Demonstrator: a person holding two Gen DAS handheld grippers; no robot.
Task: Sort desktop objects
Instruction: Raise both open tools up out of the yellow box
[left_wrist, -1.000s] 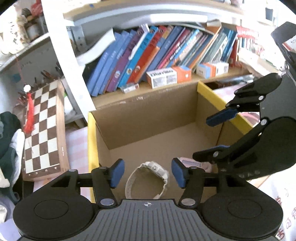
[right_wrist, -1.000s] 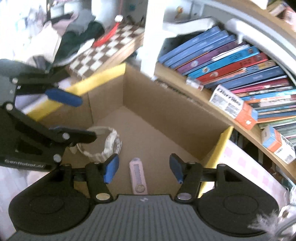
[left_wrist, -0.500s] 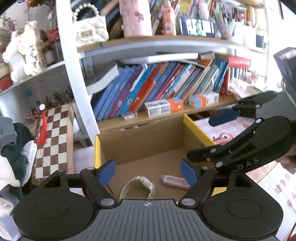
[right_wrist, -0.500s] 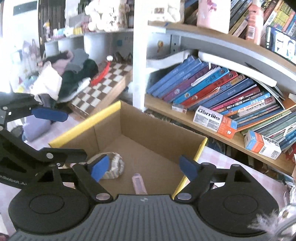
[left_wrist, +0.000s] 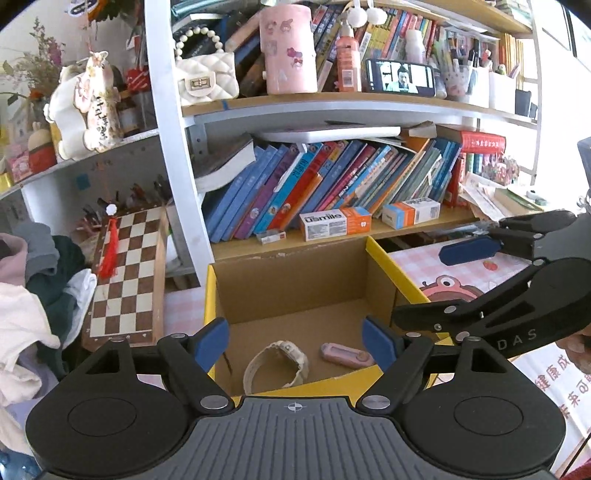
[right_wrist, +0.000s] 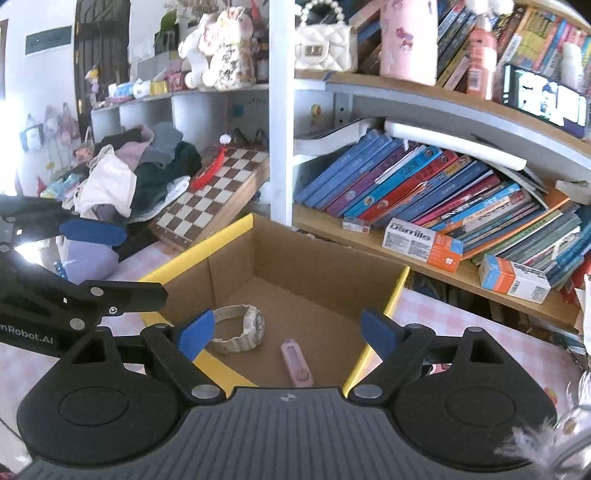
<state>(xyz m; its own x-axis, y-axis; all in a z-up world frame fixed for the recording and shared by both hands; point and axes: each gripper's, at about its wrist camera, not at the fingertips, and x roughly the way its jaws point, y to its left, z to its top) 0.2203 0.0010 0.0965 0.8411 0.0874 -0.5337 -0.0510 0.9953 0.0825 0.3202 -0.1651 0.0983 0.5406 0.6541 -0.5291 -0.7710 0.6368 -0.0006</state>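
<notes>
An open cardboard box (left_wrist: 288, 273) with yellow flaps stands on the desk in front of the bookshelf; the right wrist view shows the box (right_wrist: 317, 269) too. On its floor lie a white wristwatch (left_wrist: 277, 363) and a small pink flat item (left_wrist: 345, 355). The right wrist view has the watch (right_wrist: 240, 328) at left and the pink item (right_wrist: 295, 358) beside it. My left gripper (left_wrist: 297, 341) is open and empty, above the box's near edge. My right gripper (right_wrist: 282, 332) is open and empty, also raised over the box. Each gripper appears at the side of the other's view.
A bookshelf with leaning books (left_wrist: 325, 188) and toothpaste cartons (left_wrist: 334, 223) stands right behind the box. A chessboard (left_wrist: 127, 273) leans at left beside a pile of clothes (left_wrist: 33, 295). A pink checked mat (left_wrist: 476, 269) covers the desk at right.
Both grippers have risen up and back out of the box and opened wider. The watch and the pink item have stayed on the box floor.
</notes>
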